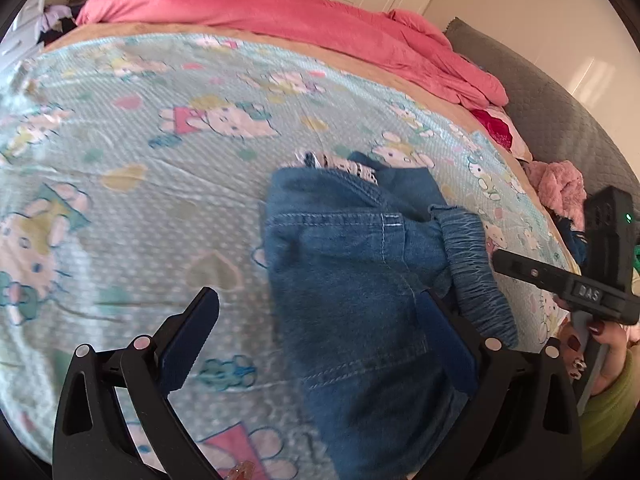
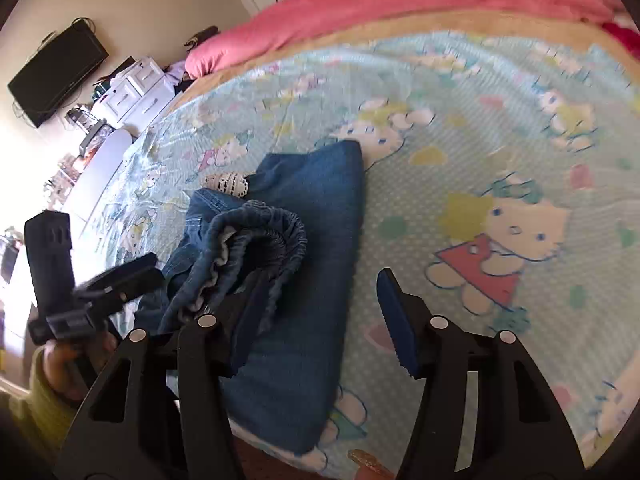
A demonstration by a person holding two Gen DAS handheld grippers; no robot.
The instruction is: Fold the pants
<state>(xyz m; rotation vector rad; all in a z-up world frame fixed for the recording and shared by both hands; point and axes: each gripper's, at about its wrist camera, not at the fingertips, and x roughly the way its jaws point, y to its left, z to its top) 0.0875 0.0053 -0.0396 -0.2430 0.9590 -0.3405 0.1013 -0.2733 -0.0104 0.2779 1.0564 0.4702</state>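
Lay on the cartoon-print bed sheet (image 1: 120, 128): folded blue denim pants (image 1: 352, 280). Gaped wide, gripping nothing: left claw (image 1: 316, 328), right claw (image 2: 320, 320). Showed only from the right wrist: black wall television (image 2: 56, 72).

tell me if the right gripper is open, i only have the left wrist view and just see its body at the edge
Observer: Yes, the right gripper is open and holds nothing. One finger sits over the jeans, the other over the sheet.
Operator: is the waistband lying flat on that side
Observer: No. The elastic waistband is bunched up in an open loop, with pale lining showing inside it.
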